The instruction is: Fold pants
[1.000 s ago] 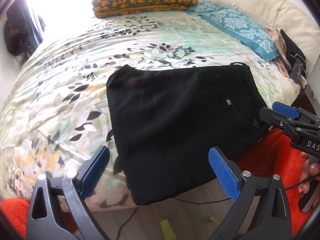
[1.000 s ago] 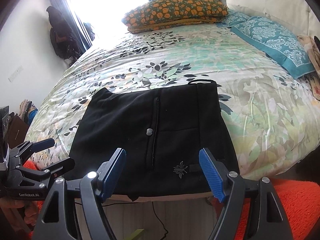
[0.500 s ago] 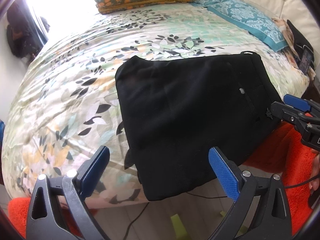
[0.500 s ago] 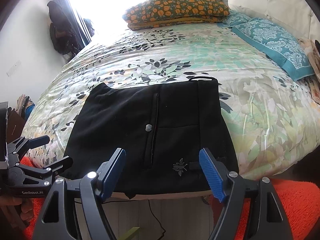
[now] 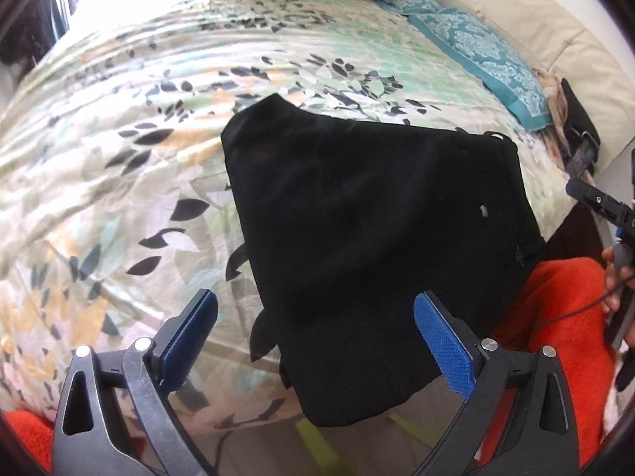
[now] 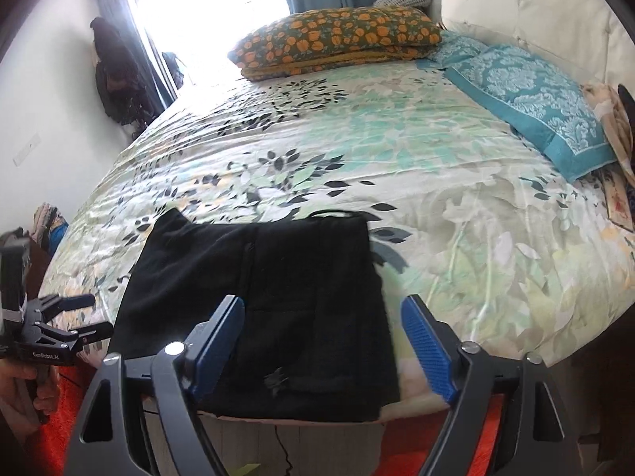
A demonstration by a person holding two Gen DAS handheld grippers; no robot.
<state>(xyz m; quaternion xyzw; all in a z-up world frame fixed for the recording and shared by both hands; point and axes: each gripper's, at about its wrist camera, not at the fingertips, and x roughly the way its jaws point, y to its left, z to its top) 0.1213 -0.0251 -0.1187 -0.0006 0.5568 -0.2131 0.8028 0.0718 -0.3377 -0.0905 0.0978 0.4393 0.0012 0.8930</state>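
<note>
Right wrist, right gripper point(image 6: 322, 341) tilted down (opening), pants point(image 6: 262, 297) below

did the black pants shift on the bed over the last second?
No. The black pants lie with the same edge hanging over the bed's near side; their framing differs only because both cameras moved.

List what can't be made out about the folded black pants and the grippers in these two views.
- Folded pants: layers and legs unreadable in the left wrist view; solid black, motion-blurred.
- Pants' near edge: partly hidden behind the right gripper, its jaws opening on nothing.
- Left gripper: cut off by the right wrist view's edge.
</note>
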